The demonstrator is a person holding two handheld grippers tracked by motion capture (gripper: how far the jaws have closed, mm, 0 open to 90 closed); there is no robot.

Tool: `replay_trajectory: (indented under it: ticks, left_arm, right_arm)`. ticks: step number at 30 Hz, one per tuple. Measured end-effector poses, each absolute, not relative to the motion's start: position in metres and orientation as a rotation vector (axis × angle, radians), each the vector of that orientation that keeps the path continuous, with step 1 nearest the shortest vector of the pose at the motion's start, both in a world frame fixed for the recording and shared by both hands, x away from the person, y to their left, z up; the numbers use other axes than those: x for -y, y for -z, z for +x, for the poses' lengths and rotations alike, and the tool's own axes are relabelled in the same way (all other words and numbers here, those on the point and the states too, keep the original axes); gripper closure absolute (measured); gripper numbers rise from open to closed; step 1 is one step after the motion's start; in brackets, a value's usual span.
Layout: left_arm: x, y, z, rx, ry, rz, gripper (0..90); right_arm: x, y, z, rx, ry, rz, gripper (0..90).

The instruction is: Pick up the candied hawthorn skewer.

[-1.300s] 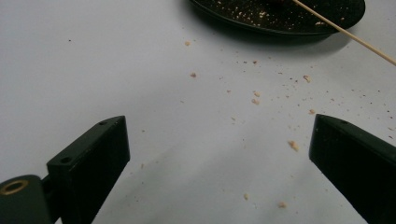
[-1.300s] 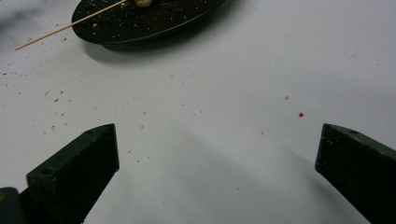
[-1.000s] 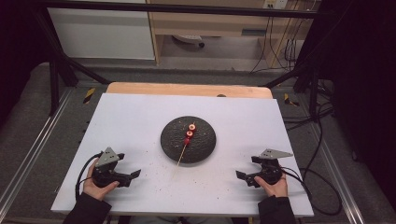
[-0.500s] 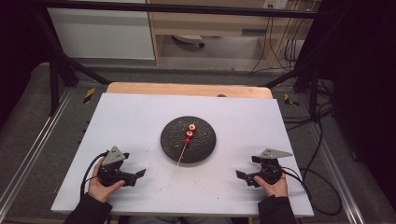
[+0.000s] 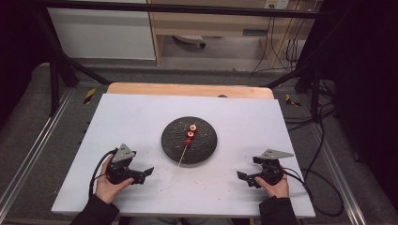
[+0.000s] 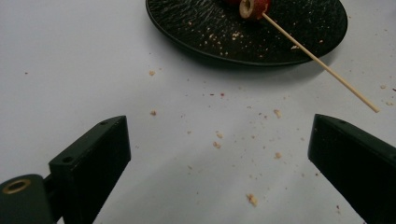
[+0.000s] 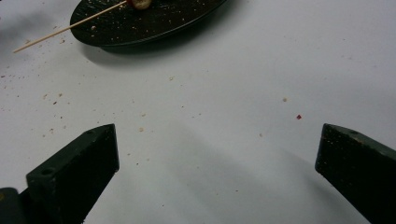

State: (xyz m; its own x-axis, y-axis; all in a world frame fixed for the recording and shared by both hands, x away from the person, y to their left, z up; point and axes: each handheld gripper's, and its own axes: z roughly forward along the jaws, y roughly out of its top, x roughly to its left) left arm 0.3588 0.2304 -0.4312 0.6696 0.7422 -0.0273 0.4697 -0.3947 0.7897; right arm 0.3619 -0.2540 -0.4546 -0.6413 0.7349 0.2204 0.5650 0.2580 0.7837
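Your left hand (image 5: 109, 187) comes in from the bottom left, sleeve dark, wrapped around the left gripper (image 5: 143, 174) from behind. Its jaws point right and slightly away from you, spread wide with nothing between them; in the left gripper view they stand far apart at either side. The grey plate (image 5: 123, 152) sits on top, and its cable (image 5: 96, 171) loops out to the left.

Your right hand (image 5: 274, 187) comes in from the bottom right and holds the right gripper (image 5: 247, 171) low, jaws pointing left, also spread wide and empty. Both grippers sit well apart.
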Motion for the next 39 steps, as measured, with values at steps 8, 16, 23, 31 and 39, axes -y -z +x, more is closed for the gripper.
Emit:
replay_trajectory:
  ticks: [8, 16, 23, 31, 39]
  left_arm:
    - [-0.21, 0.426, 0.364, -0.921, -0.419, 2.082, 5.5]
    - [-0.188, 0.418, 0.37, -0.908, -0.419, 2.098, 7.6]
    - [-0.168, 0.411, 0.376, -0.9, -0.414, 2.103, 8.6]
    - [-0.149, 0.404, 0.384, -0.903, -0.418, 2.116, 12.7]
    - [-0.131, 0.403, 0.394, -0.928, -0.437, 2.139, 20.1]
  right_arm:
    - [0.254, 0.454, 0.361, -2.334, -1.33, 1.23, 0.6]
    - [0.254, 0.454, 0.362, -2.333, -1.338, 1.22, 0.6]
    - [0.254, 0.455, 0.362, -2.34, -1.325, 1.219, 0.6]
    - [0.254, 0.455, 0.362, -2.34, -1.325, 1.218, 0.6]
    - [0.254, 0.454, 0.362, -2.334, -1.331, 1.221, 0.6]
